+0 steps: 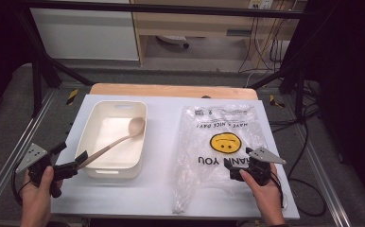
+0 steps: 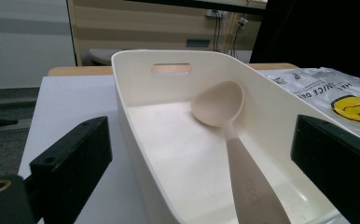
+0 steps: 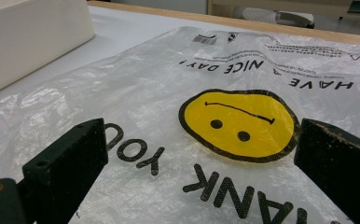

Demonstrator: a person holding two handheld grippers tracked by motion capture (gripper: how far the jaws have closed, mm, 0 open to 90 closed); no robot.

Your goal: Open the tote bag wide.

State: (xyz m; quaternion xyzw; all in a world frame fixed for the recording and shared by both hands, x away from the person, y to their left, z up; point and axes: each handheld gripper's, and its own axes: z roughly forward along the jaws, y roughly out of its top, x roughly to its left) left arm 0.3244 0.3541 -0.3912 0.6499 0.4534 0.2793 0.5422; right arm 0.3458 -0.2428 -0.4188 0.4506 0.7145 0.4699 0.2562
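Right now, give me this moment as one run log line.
left gripper: open, at spoon handle | spoon: in bin, bowl against far rim | right gripper: open, over plastic bag | bag: flat

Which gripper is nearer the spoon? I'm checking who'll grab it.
Left. The left gripper is open around the spoon handle's end; the right gripper sits over the plastic bag.

White table (image 1: 161,189): tub (image 1: 95,137), bag (image 1: 204,146).
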